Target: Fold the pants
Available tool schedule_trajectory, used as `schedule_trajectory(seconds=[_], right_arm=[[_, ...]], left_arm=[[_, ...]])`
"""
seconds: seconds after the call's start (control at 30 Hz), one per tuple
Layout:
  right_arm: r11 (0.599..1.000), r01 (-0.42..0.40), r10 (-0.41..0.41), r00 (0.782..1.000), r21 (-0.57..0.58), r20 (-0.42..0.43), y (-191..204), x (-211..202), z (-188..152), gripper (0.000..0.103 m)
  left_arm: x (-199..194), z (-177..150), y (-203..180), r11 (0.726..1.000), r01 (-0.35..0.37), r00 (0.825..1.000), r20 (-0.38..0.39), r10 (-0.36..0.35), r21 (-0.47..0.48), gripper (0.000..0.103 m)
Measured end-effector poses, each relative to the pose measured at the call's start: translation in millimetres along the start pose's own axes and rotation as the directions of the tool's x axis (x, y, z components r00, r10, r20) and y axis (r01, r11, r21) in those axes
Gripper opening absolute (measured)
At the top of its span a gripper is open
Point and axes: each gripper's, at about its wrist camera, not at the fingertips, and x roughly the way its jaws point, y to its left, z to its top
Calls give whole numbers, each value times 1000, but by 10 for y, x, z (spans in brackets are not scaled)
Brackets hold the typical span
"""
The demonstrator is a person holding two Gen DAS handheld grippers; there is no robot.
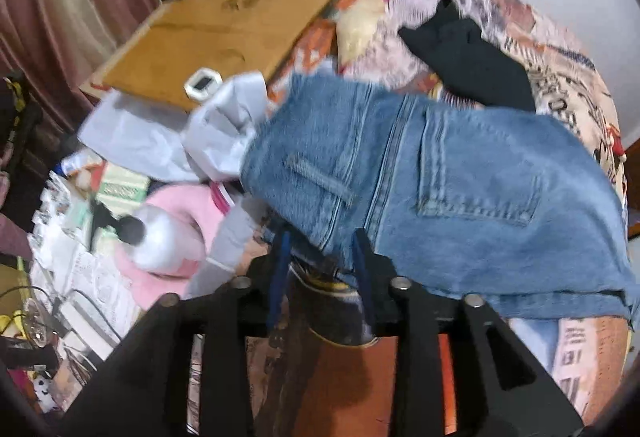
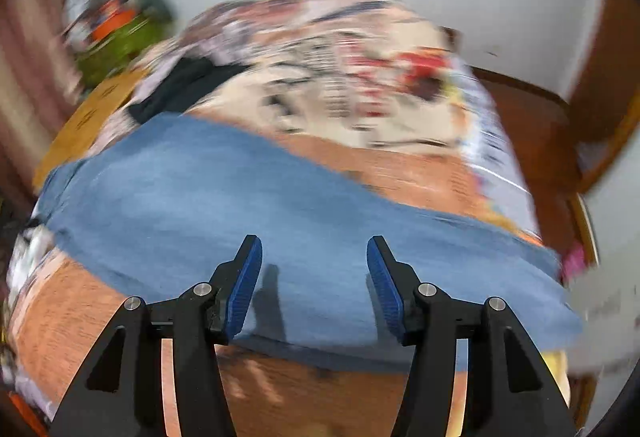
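A bed (image 2: 420,173) under a busy printed cover carries folded blue denim pants (image 1: 460,189), stitched back pocket up, hem at the near edge. The right tongs (image 2: 314,289) gape wide, empty, above plain denim. The left tongs (image 1: 320,265) straddle the denim's corner, grip unclear.

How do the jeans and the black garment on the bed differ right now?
The jeans are faded blue denim, spread wide near the left gripper; the black garment is plain, smaller in view, bunched farther back. The jeans show a stitched pocket; the black garment shows none. Both lie on the patterned bedspread.
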Motion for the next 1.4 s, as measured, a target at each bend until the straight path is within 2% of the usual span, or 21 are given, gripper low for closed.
schedule_trajectory(seconds=[0.03, 0.1, 0.2, 0.3, 0.43, 0.53, 0.6, 0.7, 0.83, 0.93, 1.03, 1.1, 1.27, 1.4], right_arm=[[999, 21, -21, 1000, 37, 9, -165, -51, -17, 52], [991, 69, -72, 997, 113, 24, -500, -155, -69, 53], [965, 146, -155, 988, 216, 22, -985, -248, -166, 54], [927, 209, -219, 976, 312, -4, -1436, -280, -301, 54], [880, 240, -247, 968, 410, -39, -1835, -276, -496, 54], [852, 230, -232, 971, 470, -55, -2056, -208, -609, 54], [831, 183, -179, 982, 525, -58, -2186, -120, -649, 54], [806, 126, -110, 992, 578, -63, -2266, 24, -654, 54], [810, 88, -52, 996, 581, -77, -2231, 168, -682, 54], [823, 97, -59, 995, 560, -85, -2196, 210, -734, 53], [828, 105, -73, 994, 551, -80, -2153, 221, -770, 48], [846, 129, -103, 992, 517, -79, -2091, 198, -749, 40], [866, 197, -181, 980, 460, -78, -2008, 133, -719, 11], [877, 229, -244, 970, 423, -20, -1940, 8, -640, 8]], left_arm=[[-50, 32, -31, 1000, -3, 1000, 18, 3, 1, 46], [-161, 129, -118, 1000, -3, 998, 63, 3, 5, 60], [-233, 287, -276, 1000, -4, 995, 99, 3, 13, 69], [-190, 438, -483, 999, 29, 995, 92, -31, 18, 73], [-94, 518, -758, 998, 44, 996, 70, -47, 52, 73], [19, 515, -994, 994, 41, 998, 39, -45, 102, 73], [79, 491, -1111, 991, 42, 999, 12, -44, 125, 73], [148, 430, -1260, 987, 53, 999, -17, -51, 155, 73], [182, 343, -1363, 980, 34, 999, -25, -30, 195, 73], [210, 312, -1419, 976, 17, 1000, -28, -11, 218, 73], [240, 306, -1442, 976, 22, 999, -36, -15, 218, 73], [248, 304, -1459, 976, 28, 999, -37, -20, 215, 73], [228, 279, -1510, 972, 24, 999, -27, -18, 235, 73], [188, 286, -1527, 969, 14, 1000, -16, -11, 248, 73]])
